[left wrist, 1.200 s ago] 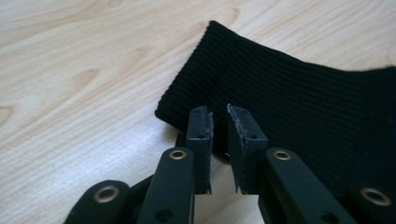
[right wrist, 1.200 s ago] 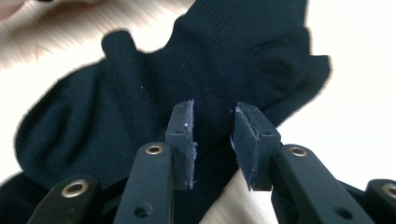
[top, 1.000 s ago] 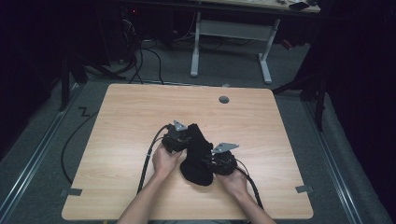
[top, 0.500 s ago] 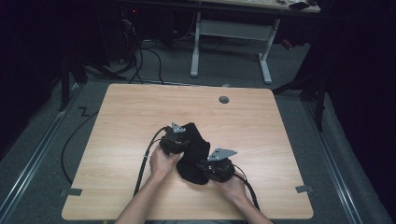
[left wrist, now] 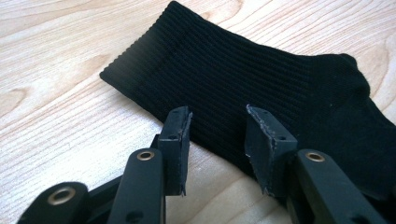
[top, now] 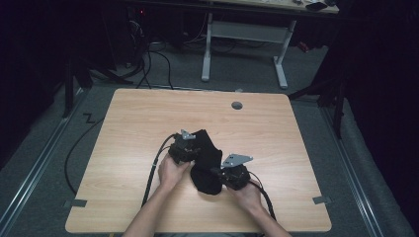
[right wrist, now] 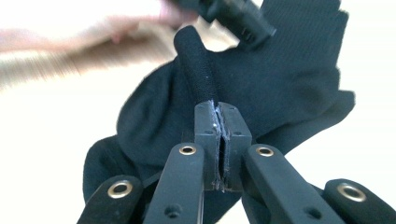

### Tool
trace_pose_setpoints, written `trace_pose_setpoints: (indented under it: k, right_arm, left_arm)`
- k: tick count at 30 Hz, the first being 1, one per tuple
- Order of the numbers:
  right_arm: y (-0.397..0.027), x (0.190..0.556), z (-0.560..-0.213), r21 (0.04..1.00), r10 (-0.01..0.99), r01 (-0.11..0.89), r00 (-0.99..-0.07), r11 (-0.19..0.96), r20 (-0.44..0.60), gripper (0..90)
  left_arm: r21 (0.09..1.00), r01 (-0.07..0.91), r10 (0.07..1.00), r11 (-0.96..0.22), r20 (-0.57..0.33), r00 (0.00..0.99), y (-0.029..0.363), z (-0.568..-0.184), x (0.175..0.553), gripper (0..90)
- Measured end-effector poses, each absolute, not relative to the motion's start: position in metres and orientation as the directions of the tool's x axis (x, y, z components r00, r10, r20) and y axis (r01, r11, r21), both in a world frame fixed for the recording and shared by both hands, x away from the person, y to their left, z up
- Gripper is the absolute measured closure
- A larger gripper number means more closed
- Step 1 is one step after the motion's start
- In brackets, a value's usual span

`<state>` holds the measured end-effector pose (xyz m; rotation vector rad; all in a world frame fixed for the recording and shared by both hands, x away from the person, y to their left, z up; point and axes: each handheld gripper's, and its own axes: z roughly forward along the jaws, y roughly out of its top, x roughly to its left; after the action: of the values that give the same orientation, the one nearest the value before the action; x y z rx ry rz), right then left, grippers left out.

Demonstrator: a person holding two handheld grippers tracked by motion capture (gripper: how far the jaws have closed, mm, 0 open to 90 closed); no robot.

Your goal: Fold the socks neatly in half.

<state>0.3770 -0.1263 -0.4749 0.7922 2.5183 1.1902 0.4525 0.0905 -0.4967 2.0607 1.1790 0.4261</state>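
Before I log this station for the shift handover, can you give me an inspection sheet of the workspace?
Surface: light wooden table, with a round grommet hole near its far edge.
Job's things: one black sock, ribbed cuff flat on the wood, lower part bunched.
Clutter: nothing seen.
Grippers: left gripper open, jaws apart just over the sock's edge, having just been opening; right gripper shut on a pinched-up fold of the sock, having just been closing.
Cables: one black cable trails from each gripper toward the near edge.
Surroundings: grey floor, a white desk frame behind, more cables beneath it.
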Motion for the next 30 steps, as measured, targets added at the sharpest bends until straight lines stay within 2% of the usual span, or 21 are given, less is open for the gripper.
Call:
trace_pose_setpoints:
  k: [7,10,14,16,19,23,29,30]
  right_arm:
    - [-0.133,0.384,-0.459,0.785,0.581,0.365,-0.814,0.5,0.008,87.5]
    - [-0.134,0.396,-0.475,0.724,0.619,0.426,-0.785,0.543,-0.003,81.1]
    - [-0.137,0.396,-0.484,0.715,0.633,0.445,-0.774,0.539,0.005,75.1]
    - [-0.141,0.388,-0.475,0.764,0.63,0.41,-0.776,0.497,0.007,75.6]
    - [-0.137,0.38,-0.468,0.789,0.606,0.369,-0.795,0.491,-0.006,76.8]
    - [-0.121,0.375,-0.471,0.773,0.557,0.341,-0.83,0.534,-0.018,77.8]
    - [-0.102,0.39,-0.49,0.735,0.557,0.403,-0.829,0.545,0.041,73.4]
    - [-0.099,0.395,-0.495,0.721,0.557,0.414,-0.829,0.556,0.047,78.0]
  left_arm:
    - [0.724,0.597,0.843,-0.346,-0.04,0.536,0.09,-0.497,0.453,59.8]
    - [0.727,0.589,0.845,-0.353,-0.023,0.534,0.089,-0.497,0.452,59.9]
    - [0.727,0.588,0.845,-0.355,-0.02,0.535,0.089,-0.497,0.452,59.9]
    - [0.729,0.588,0.847,-0.35,-0.021,0.531,0.088,-0.498,0.453,60.0]
    - [0.731,0.586,0.852,-0.349,-0.012,0.523,0.088,-0.498,0.454,60.1]
    - [0.737,0.579,0.859,-0.347,0.003,0.511,0.086,-0.498,0.455,60.8]
    - [0.736,0.593,0.865,-0.326,-0.021,0.501,0.088,-0.499,0.459,60.4]
    - [0.723,0.601,0.864,-0.341,-0.011,0.504,0.087,-0.497,0.462,60.3]
